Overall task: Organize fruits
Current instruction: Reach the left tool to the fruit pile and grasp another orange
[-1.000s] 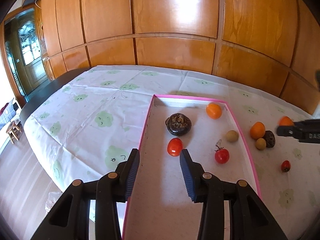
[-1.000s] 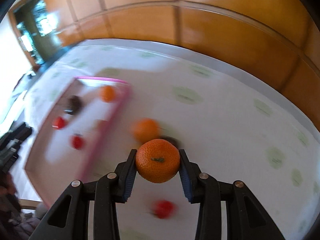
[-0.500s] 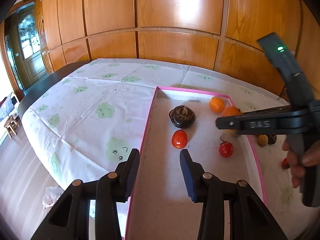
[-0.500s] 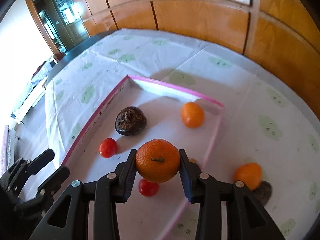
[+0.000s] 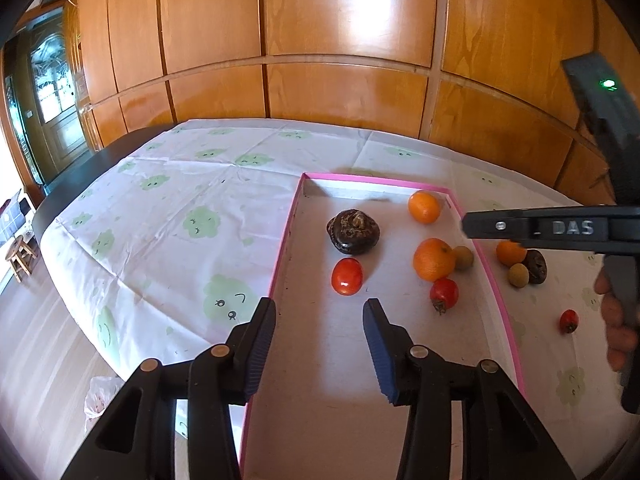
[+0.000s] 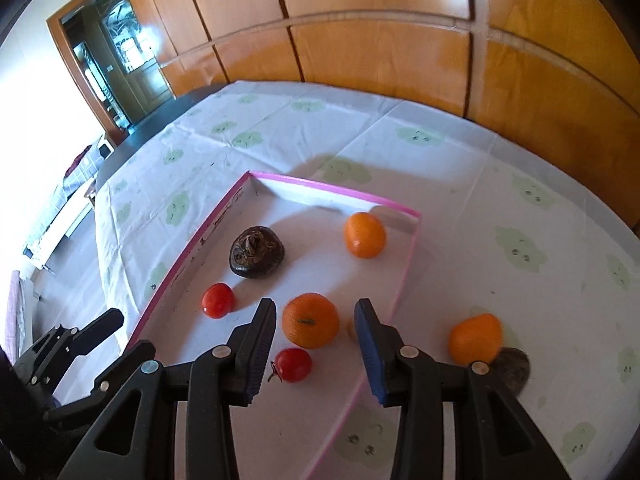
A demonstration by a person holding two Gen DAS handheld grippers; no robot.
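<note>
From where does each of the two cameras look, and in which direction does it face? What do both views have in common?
Left wrist: sits on the left gripper, faces down along the pink-edged tray; its own open fingers show, plus the right gripper and a hand.
Right wrist: sits on the right gripper, faces down at the tray's right part; its open fingers show, the left gripper at lower left.
Shared: tray, large orange, dark fruit.

Ahead of your left claw (image 5: 319, 338), the wall (image 5: 344, 32) is glossy varnished wood that throws back glare. The tablecloth (image 5: 180, 208) looks like thin creased cloth or plastic. Just beyond the ribbed blue pads (image 5: 375, 344), the tray (image 5: 288, 236) looks like matt card, and the tomato (image 5: 347, 276) shines smooth.
</note>
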